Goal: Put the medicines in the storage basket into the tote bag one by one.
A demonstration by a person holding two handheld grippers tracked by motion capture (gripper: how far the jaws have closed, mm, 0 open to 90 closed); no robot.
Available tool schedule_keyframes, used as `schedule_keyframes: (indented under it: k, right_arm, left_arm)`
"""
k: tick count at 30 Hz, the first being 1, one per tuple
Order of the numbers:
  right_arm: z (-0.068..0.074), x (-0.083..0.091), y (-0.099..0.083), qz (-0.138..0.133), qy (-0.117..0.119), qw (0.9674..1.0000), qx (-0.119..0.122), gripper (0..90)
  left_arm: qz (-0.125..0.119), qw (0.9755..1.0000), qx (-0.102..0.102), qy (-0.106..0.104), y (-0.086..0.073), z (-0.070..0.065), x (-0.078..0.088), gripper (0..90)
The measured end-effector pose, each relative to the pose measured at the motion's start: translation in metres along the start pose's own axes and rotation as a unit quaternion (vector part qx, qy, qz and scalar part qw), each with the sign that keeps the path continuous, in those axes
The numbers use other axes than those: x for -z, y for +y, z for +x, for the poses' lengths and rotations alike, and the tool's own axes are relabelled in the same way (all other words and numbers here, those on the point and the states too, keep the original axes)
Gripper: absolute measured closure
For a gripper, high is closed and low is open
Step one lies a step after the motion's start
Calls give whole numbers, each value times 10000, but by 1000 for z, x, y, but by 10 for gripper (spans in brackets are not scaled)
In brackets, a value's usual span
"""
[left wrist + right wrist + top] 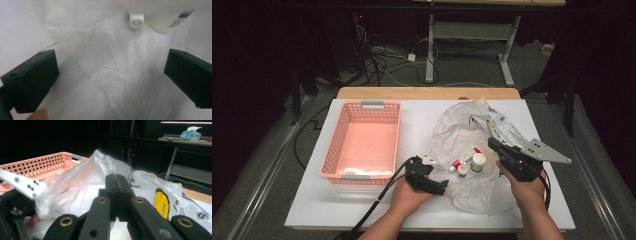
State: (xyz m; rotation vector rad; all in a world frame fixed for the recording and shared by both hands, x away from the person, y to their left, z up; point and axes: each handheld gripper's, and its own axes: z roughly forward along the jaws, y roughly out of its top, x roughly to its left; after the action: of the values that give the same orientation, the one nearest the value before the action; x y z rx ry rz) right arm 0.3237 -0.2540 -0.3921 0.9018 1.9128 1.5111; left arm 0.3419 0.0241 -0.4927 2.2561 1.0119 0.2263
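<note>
High view: left gripper [445, 186] hovering wide open and empty beside the small bottle [462, 170] lying on thin, slippery plastic bag [462, 130], right gripper [490, 142] pinching bag; likely light, rigid, best grasped mid-body.

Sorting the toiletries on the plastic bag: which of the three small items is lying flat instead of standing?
The red-and-white tube lies flat, slanted; the small green-labelled bottle and the white-capped jar stand upright.
</note>
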Motion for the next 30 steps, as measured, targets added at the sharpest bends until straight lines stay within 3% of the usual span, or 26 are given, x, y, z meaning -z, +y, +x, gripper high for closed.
schedule_keyframes:
  k: [2, 8, 12, 16, 18, 21, 26, 30]
  right_arm:
    - [1, 0, 1, -5, 3, 10000, 6, 900]
    - [2, 0, 1, -8, 16, 10000, 31, 900]
    - [1, -1, 1, -6, 13, 10000, 53, 900]
    - [3, -2, 0, 12, 16, 10000, 30, 900]
    - [3, -2, 0, 23, 15, 10000, 26, 900]
    - [2, -2, 0, 6, 10, 10000, -1, 900]
    - [1, -2, 0, -23, 12, 10000, 18, 900]
    - [-1, -4, -2, -10, -63, 10000, 42, 900]
  left_arm:
    - [-110, 9997, -203, -25, -2, -4, 1, 71]
    - [-358, 9993, -52, 51, -7, -2, 6, 422]
    - [-413, 9980, -456, -133, -8, -8, 6, 698]
    - [-395, 9973, -505, -354, -8, -7, 6, 874]
    - [-416, 9971, -552, -326, -9, -7, 7, 878]
    - [-514, 9968, -423, -440, -10, -5, 9, 880]
    - [-944, 9930, -311, -644, -16, 1, 16, 880]
    - [-1111, 9912, -402, -599, -19, -1, 19, 879]
